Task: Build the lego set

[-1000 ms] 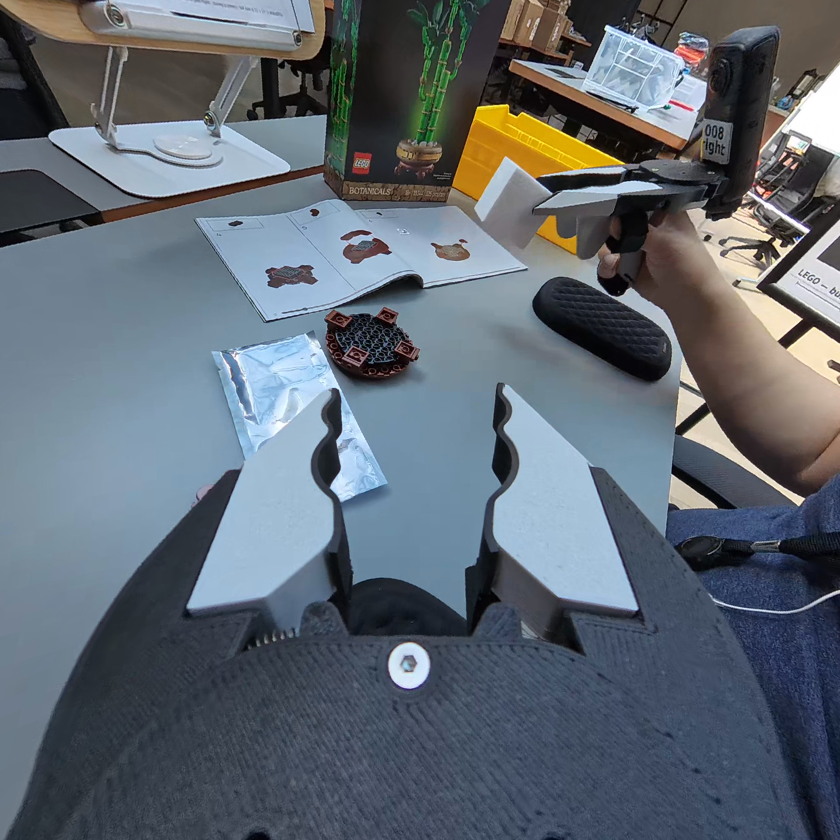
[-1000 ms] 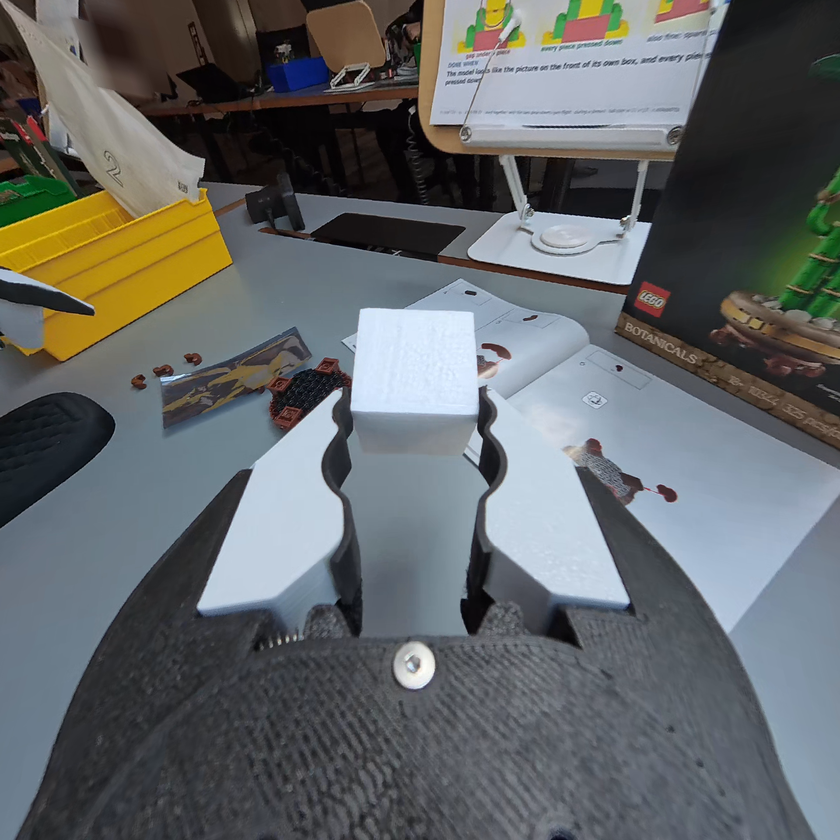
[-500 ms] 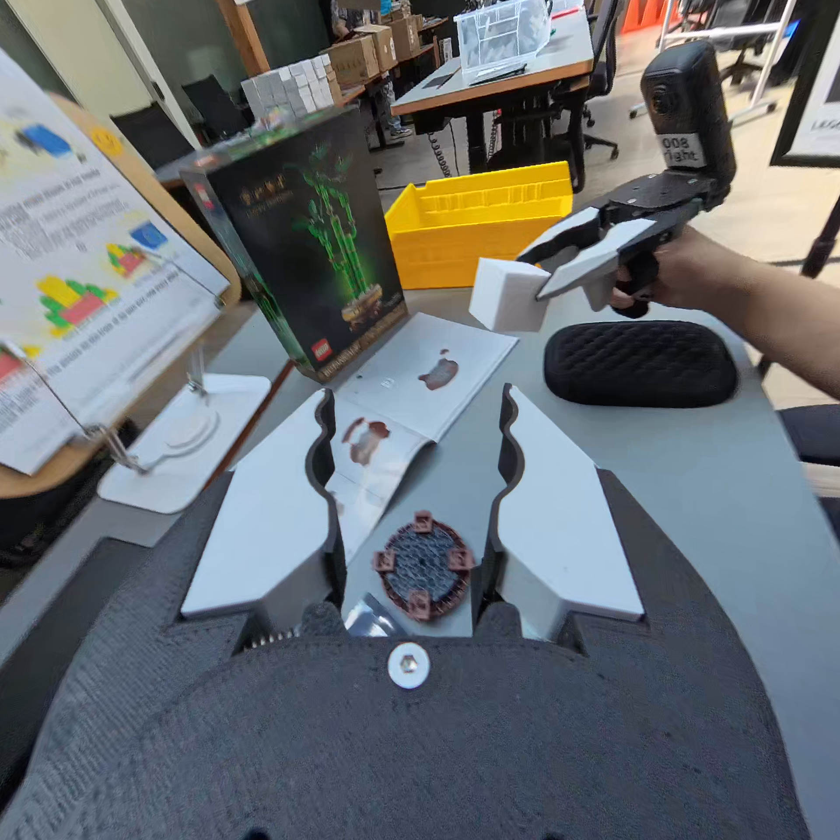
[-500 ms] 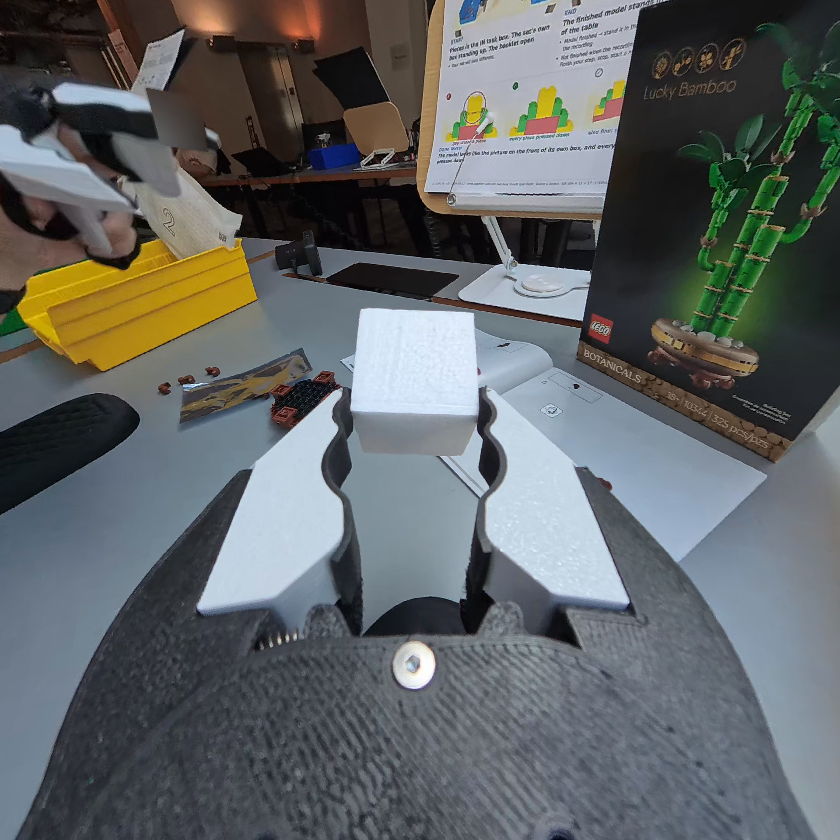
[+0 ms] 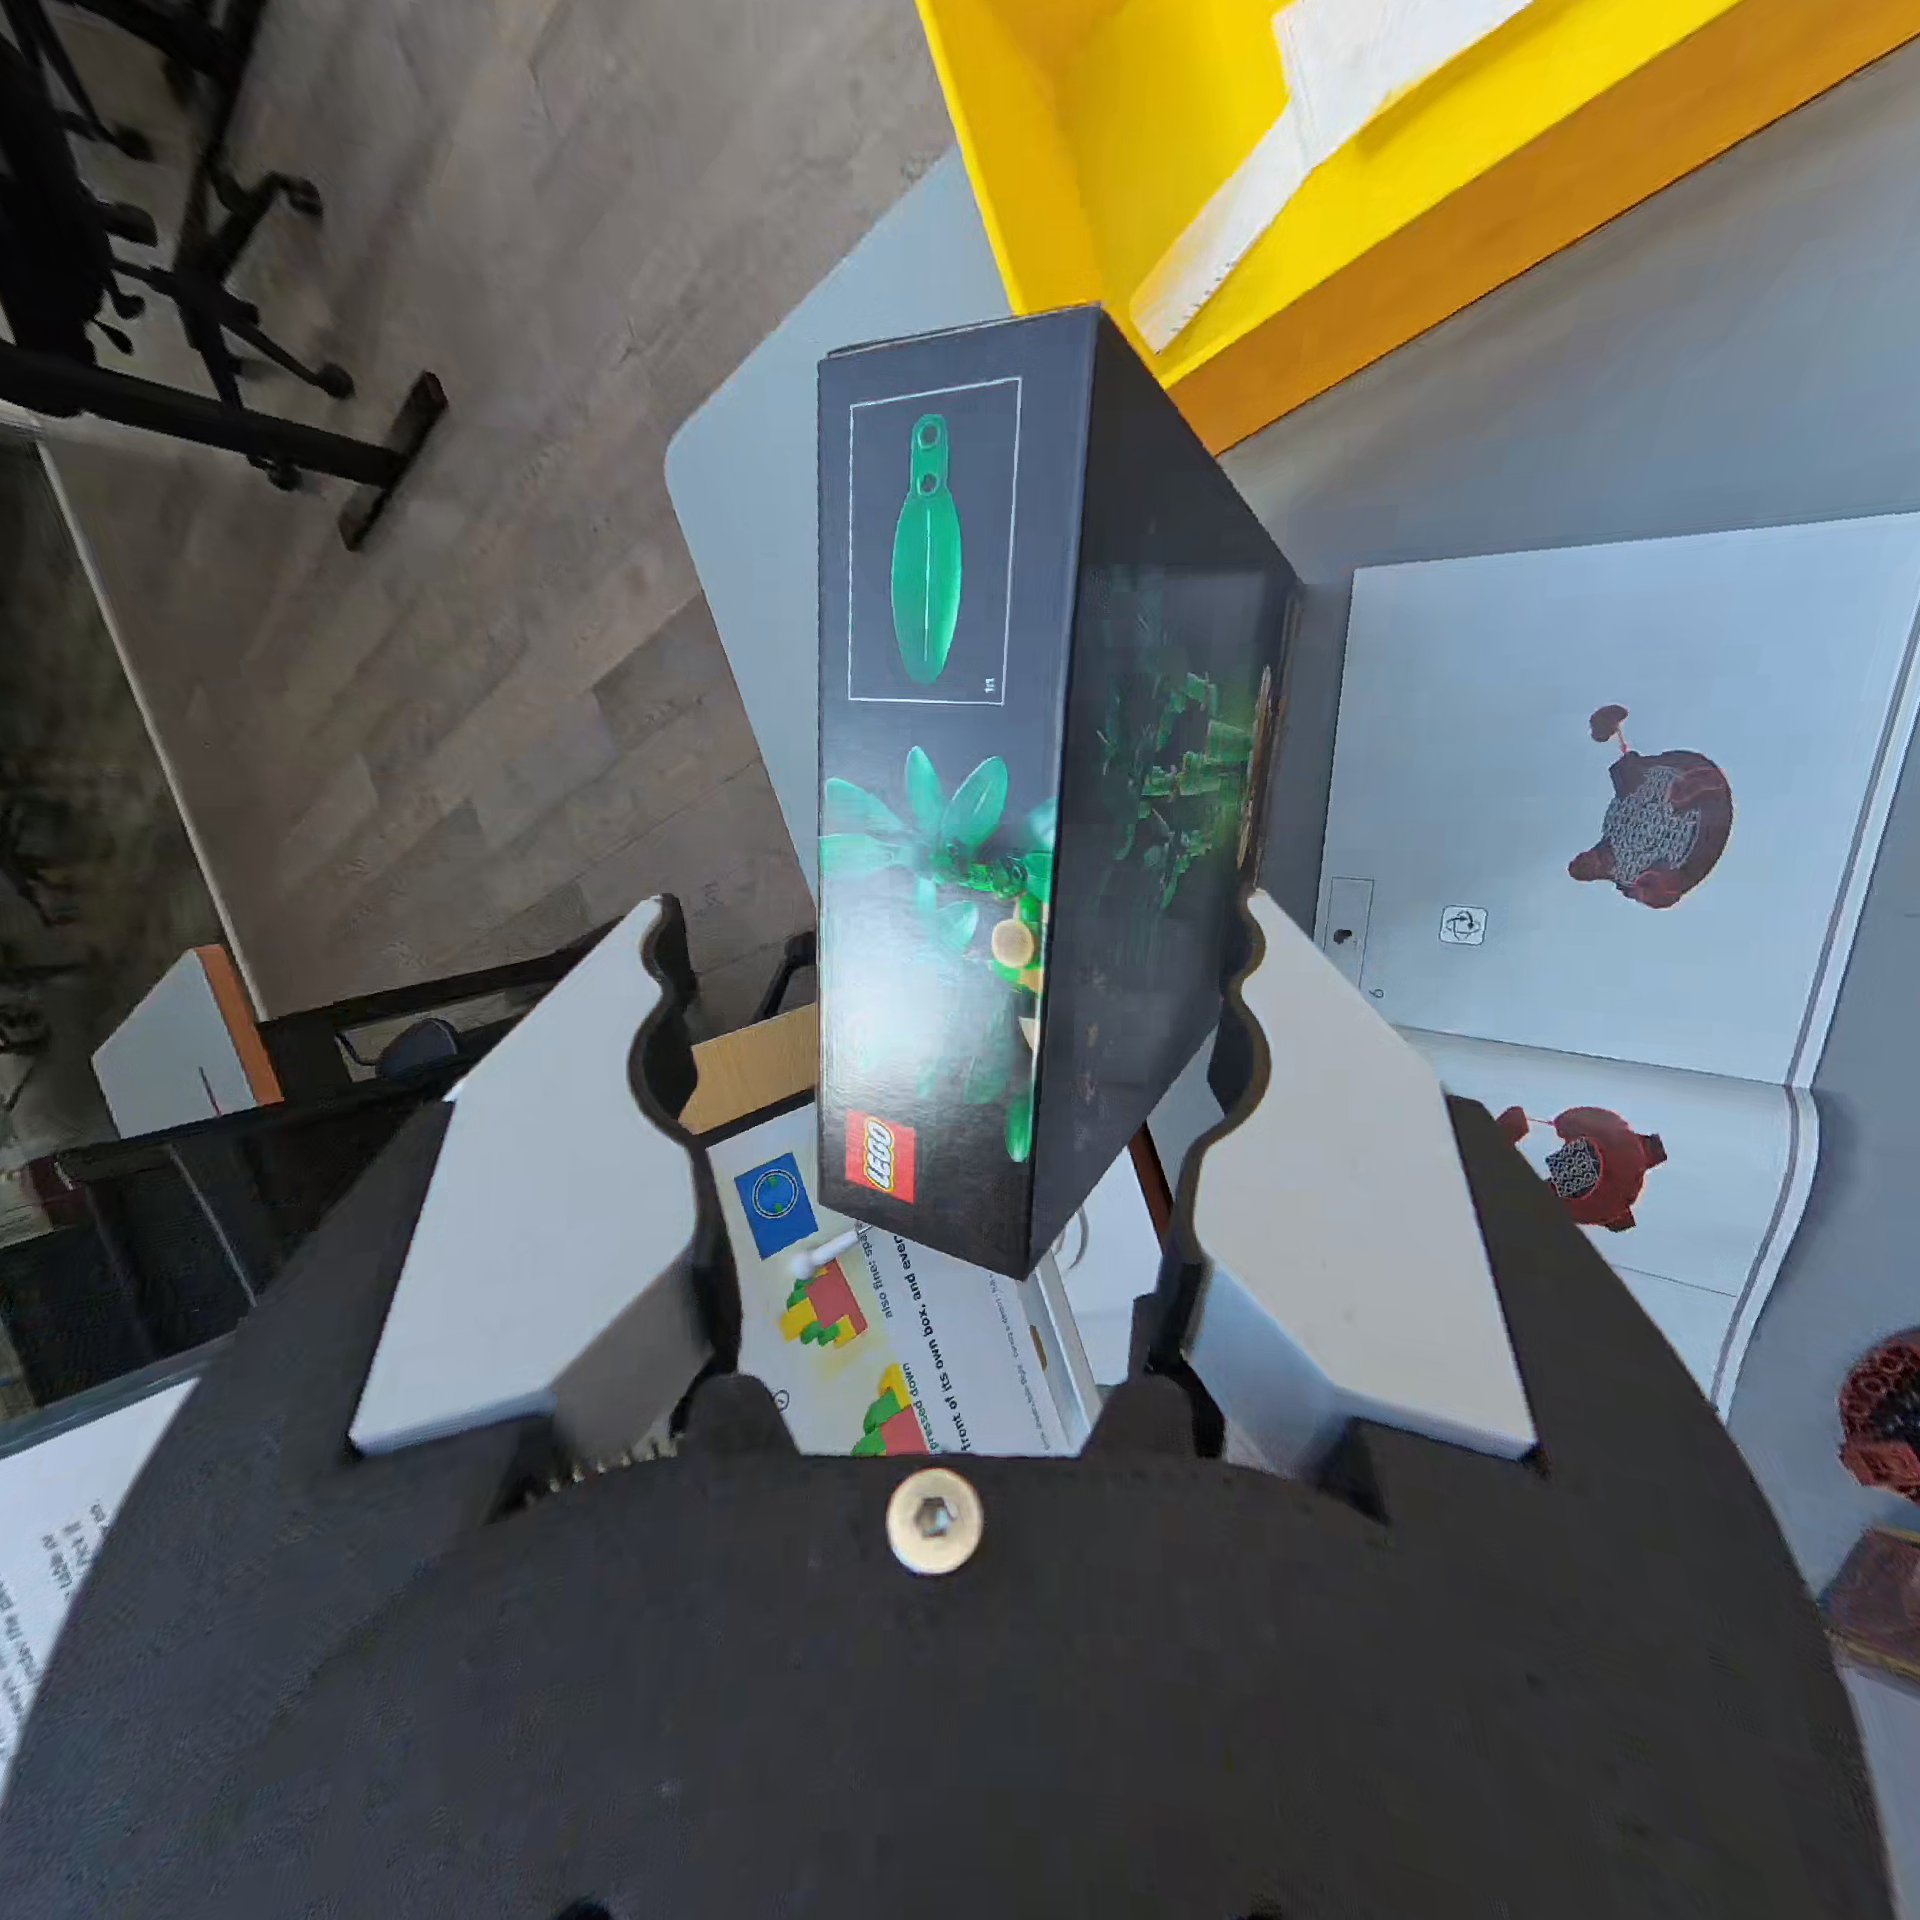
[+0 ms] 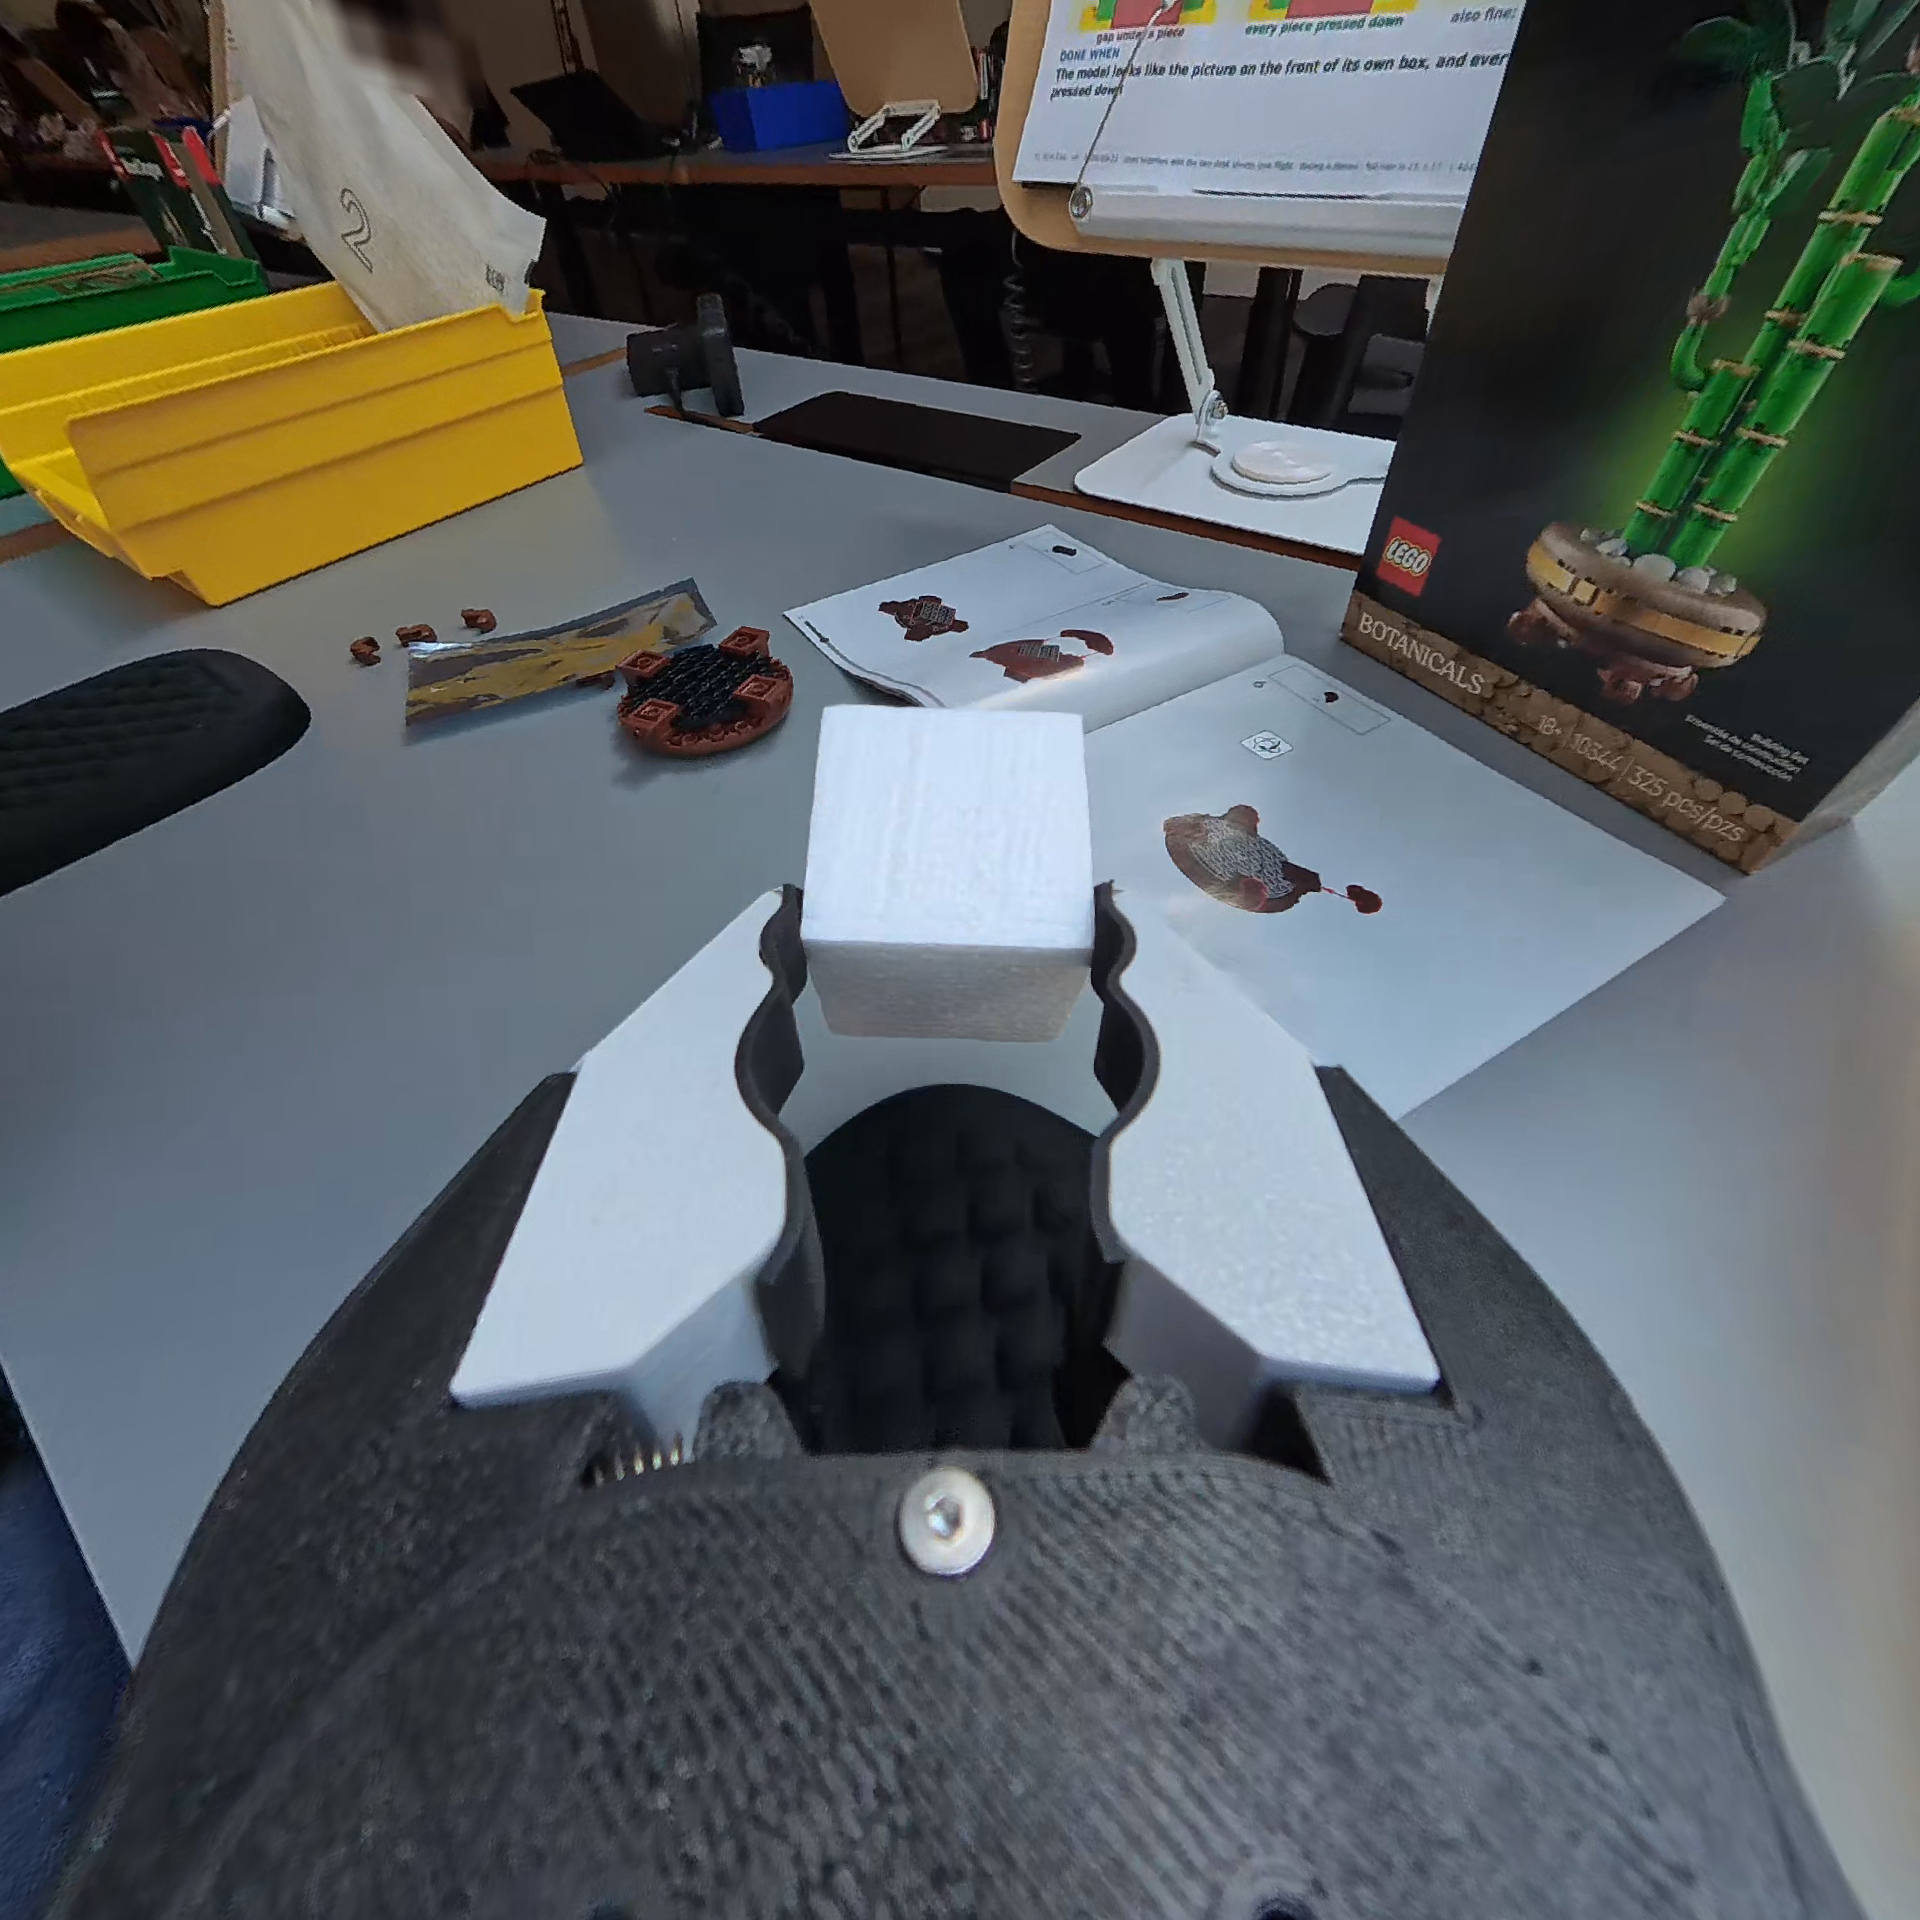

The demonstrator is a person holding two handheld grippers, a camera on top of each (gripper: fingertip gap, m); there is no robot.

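Note:
In the left wrist view, my left gripper (image 5: 956,914) is open wide and looks down on the top edge of the black set box (image 5: 935,831), which stands on the table. The box lies between the fingers; there is a clear gap at the left finger, so nothing is held. In the right wrist view, my right gripper (image 6: 945,914) is shut on a white foam cube (image 6: 945,831), held above the table. The round brown and black Lego base (image 6: 704,691) lies on the table ahead; its edge also shows in the left wrist view (image 5: 1886,1423). The open instruction booklet (image 6: 1351,831) lies beside the box (image 6: 1683,416).
A yellow bin (image 6: 291,436) with a white bag stands at the back left. A foil bag (image 6: 551,649) and small brown pieces (image 6: 416,634) lie near the base. A black wrist rest (image 6: 125,738) lies at the left. A sheet on a stand (image 6: 1247,104) is behind the booklet.
My left gripper has swung up and over the set box, now looking down on it, and its jaws have opened wider. My right gripper still holds the foam cube, slightly lower and further back.

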